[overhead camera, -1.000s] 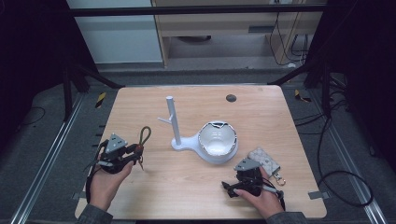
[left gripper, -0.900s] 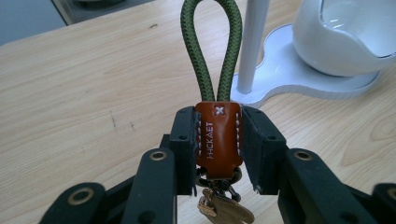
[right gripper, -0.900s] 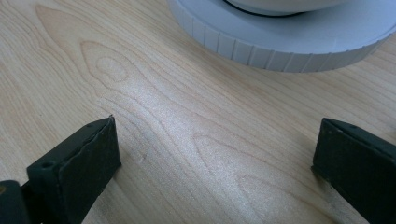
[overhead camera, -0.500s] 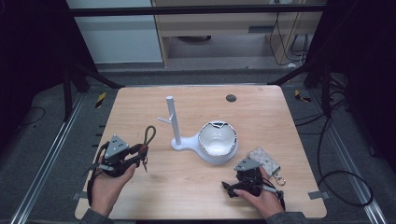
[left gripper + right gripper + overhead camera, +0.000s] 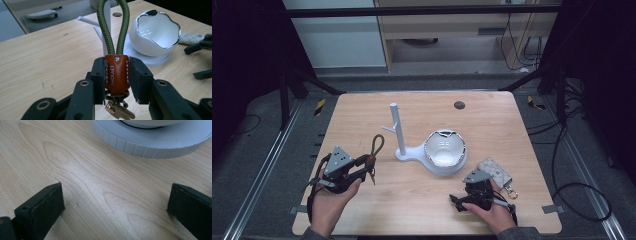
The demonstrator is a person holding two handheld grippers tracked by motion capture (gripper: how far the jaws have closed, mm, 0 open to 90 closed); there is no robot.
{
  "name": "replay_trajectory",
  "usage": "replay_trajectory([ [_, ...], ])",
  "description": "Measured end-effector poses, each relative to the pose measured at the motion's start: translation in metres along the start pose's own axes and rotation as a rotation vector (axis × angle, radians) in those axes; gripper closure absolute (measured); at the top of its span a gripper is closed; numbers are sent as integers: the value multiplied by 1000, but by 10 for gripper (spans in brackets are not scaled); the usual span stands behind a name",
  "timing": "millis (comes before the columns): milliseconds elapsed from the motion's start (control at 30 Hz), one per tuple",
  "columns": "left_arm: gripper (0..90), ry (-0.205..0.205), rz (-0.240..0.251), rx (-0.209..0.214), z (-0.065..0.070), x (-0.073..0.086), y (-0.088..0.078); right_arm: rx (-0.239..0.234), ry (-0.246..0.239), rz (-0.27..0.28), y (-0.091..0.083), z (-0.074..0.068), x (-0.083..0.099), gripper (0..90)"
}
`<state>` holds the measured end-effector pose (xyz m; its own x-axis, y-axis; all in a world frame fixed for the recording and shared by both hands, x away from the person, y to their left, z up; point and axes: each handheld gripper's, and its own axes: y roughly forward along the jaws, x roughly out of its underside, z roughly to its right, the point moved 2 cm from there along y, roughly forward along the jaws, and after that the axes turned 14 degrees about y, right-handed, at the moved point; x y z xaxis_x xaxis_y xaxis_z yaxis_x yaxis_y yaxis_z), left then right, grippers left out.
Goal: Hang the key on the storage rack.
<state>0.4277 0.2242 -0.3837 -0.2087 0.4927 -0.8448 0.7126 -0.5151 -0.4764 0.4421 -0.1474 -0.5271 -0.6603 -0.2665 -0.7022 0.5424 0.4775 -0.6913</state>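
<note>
I have the key strap (image 5: 113, 32) clamped in my left gripper (image 5: 358, 167): its fingers (image 5: 98, 75) are closed on the brown leather tab (image 5: 116, 73), with the green cord loop standing up and forward from them and a brass key (image 5: 117, 111) dangling beneath. In the high view the strap sits above the left part of the table (image 5: 422, 200), a little left of the white stand (image 5: 399, 132) and apart from it.

My reading is that the carry step is in hand: the strap is grasped and clear of the table, and it looks bound for the stand's post or its short side peg (image 5: 388, 129). The next move calls for bringing the open loop over the peg tip, keeping the loop upright so it does not fold, then lowering before letting go.

My right gripper (image 5: 469, 192) rests low by the white bowl (image 5: 445, 151), its fingers (image 5: 47, 202) spread wide with nothing between them, bare wood below. A quilted pouch (image 5: 495, 170) lies just beside it.
</note>
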Motion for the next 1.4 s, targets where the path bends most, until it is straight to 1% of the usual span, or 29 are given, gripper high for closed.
replay_trajectory([
  [167, 664, 7, 15, 6, 3, -6, -1, 0, 0, 0, 0, 0, 0, 6],
  [200, 663, 13, 18, 11, 4, -9, -1, 0, 0, 0, 0, 0, 0, 6],
  [233, 664, 8, 21, 12, 4, -11, 0, 0, 0, 0, 0, 0, 0, 6],
  [367, 663, 10, 31, 12, 4, -17, 4, 0, 0, 0, 0, 0, 0, 6],
  [600, 663, 13, 35, 18, 6, -26, 15, 1, -2, 0, 0, 0, 0, 6],
  [633, 663, 7, 38, 19, 6, -29, 20, 0, -1, 0, 0, 0, 0, 6],
  [767, 663, 15, 42, 13, 6, -33, 25, 2, 0, 0, 0, 0, 0, 6],
  [833, 663, 9, 43, 14, 6, -35, 27, 2, 0, 0, 0, 0, 0, 6],
  [900, 663, 8, 43, 11, 6, -35, 28, 2, 0, 0, 0, 0, 0, 6],
  [967, 663, 12, 31, 12, 6, -36, 34, 2, 0, 0, 0, 0, 0, 6],
  [1000, 663, 12, 31, 12, 6, -36, 34, 2, 0, 0, 0, 0, 0, 6],
  [1033, 663, 11, 22, 9, 5, -36, 39, 2, 0, 0, 0, 0, 0, 6],
  [1067, 663, 11, 22, 9, 5, -36, 39, 2, 0, 0, 0, 0, 0, 6],
  [1233, 662, -3, 7, -6, 2, -33, 51, 3, 0, 0, 0, 0, 0, 6],
  [1333, 662, -8, -1, -5, 1, -31, 56, 3, 0, 0, 0, 0, 0, 6],
  [1400, 662, -19, -12, -11, 1, -27, 63, 3, 1, 0, 0, 0, 0, 6],
])
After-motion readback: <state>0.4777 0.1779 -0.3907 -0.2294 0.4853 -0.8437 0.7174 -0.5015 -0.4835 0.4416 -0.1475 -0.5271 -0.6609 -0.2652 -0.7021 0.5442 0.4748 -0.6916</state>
